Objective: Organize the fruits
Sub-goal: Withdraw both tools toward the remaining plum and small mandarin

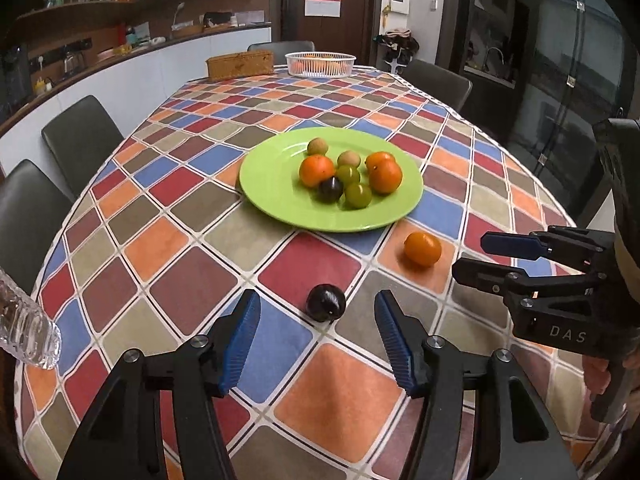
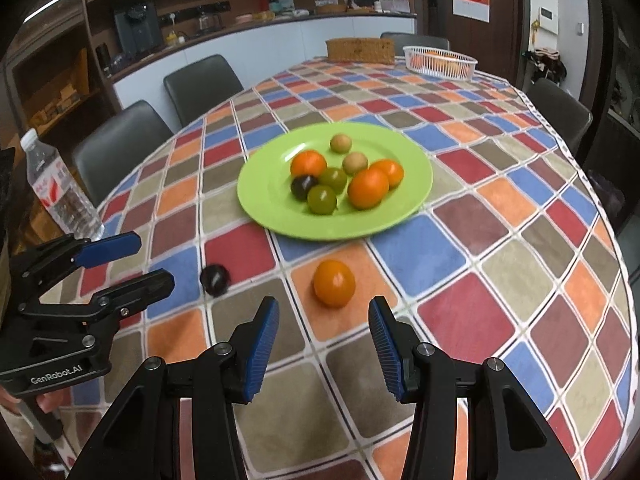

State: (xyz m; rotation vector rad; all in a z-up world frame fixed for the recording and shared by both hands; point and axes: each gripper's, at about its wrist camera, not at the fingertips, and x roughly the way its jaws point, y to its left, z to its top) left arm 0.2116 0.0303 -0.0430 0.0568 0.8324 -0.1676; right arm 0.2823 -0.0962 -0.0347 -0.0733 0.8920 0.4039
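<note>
A green plate [image 1: 272, 184] [image 2: 264, 196] on the checked tablecloth holds several fruits: oranges, green ones, tan ones and a dark plum. A loose dark plum [image 1: 326, 303] [image 2: 215, 278] lies on the cloth just ahead of my open left gripper [image 1: 318, 312], between its fingertips' line. A loose orange [image 1: 422, 248] [image 2: 334, 283] lies just ahead of my open right gripper [image 2: 324, 316]. The right gripper also shows in the left wrist view [image 1: 476, 256], open, and the left gripper shows in the right wrist view [image 2: 152, 258], open. Both grippers are empty.
A clear water bottle [image 2: 60, 188] [image 1: 24, 332] stands at the table's left edge. A white basket [image 1: 320, 63] [image 2: 439, 62] with oranges and a woven box [image 1: 240, 65] [image 2: 360, 50] sit at the far end. Dark chairs [image 1: 80, 140] surround the table.
</note>
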